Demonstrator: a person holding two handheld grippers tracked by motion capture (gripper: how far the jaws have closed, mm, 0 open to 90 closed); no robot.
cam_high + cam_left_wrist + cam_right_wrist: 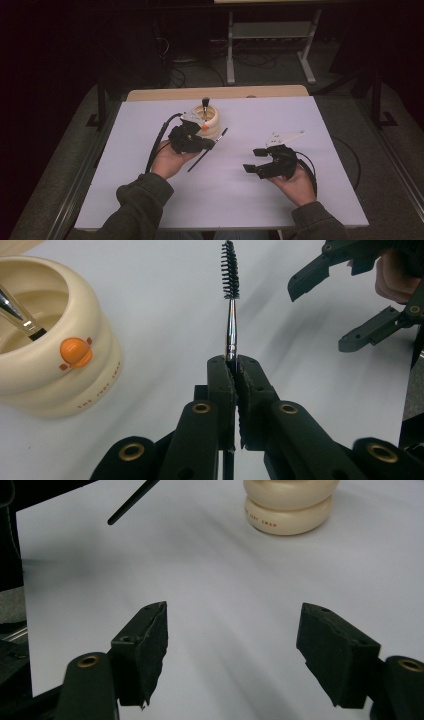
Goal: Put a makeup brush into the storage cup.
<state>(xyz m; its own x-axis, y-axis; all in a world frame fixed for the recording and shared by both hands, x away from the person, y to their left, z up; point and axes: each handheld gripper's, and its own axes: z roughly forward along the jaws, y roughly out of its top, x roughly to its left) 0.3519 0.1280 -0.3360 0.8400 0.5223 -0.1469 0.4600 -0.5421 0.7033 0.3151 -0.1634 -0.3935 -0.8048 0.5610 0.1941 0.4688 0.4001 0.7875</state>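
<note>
Just beside the cream holder [55, 340] on the table [250, 200], the left gripper [234, 371] pinches the spoolie brush [230, 290] mid-handle and should tip it upright before lowering (right gripper [232, 640] spread, idle).

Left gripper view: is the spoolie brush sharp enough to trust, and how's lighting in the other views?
Left gripper view: spoolie brush crisp, evenly lit. High view: dim, surroundings dark, white table readable. Right gripper view: table slightly smeared, cream holder soft.
</note>
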